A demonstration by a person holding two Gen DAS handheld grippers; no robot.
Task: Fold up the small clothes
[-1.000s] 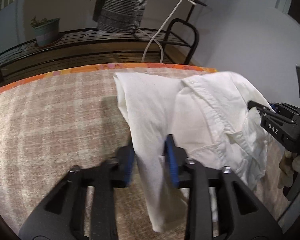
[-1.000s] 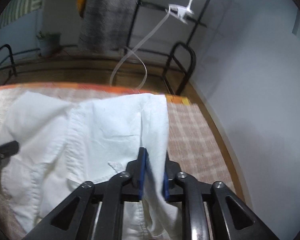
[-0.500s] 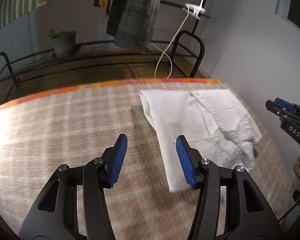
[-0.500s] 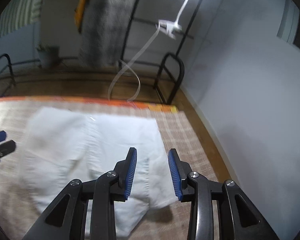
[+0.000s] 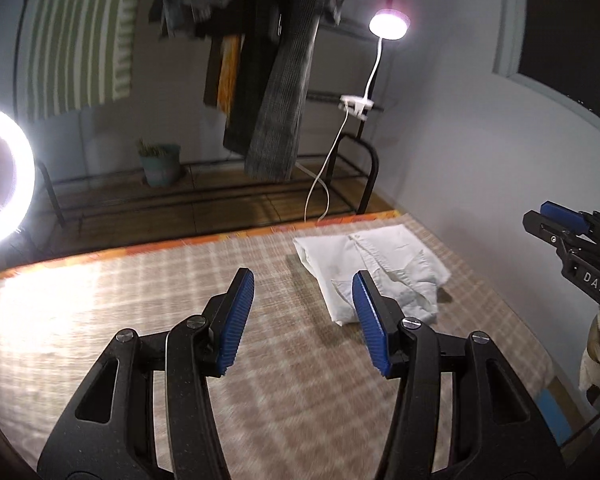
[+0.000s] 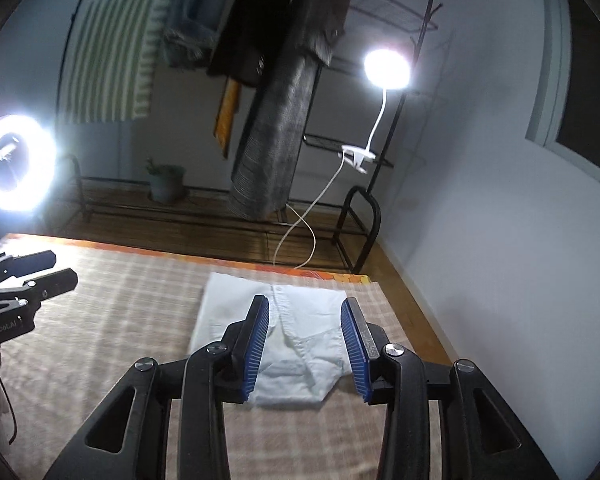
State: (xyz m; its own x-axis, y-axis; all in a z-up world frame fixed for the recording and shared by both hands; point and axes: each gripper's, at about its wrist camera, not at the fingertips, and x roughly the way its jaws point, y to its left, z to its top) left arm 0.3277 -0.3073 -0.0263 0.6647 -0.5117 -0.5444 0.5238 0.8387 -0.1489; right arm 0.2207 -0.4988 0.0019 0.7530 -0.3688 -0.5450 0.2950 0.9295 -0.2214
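I see one white shirt (image 5: 374, 264) folded near the worktop's (image 5: 140, 304) far right corner. My left tool (image 5: 302, 314) and right tool (image 6: 305, 344) both gape wide, holding nothing. The right one reads "DAS".

Right tool (image 6: 304, 344) gapes empty above folded white shirt (image 6: 236, 312) on checked cloth (image 6: 132, 320).

The left gripper (image 5: 303, 312) was matte black plastic with two ribbed blue pads (image 5: 236, 322) and silver screw heads low in the frame. The right gripper (image 6: 305, 350) matched it; at the left view's right edge its side bore white "DAS" lettering.
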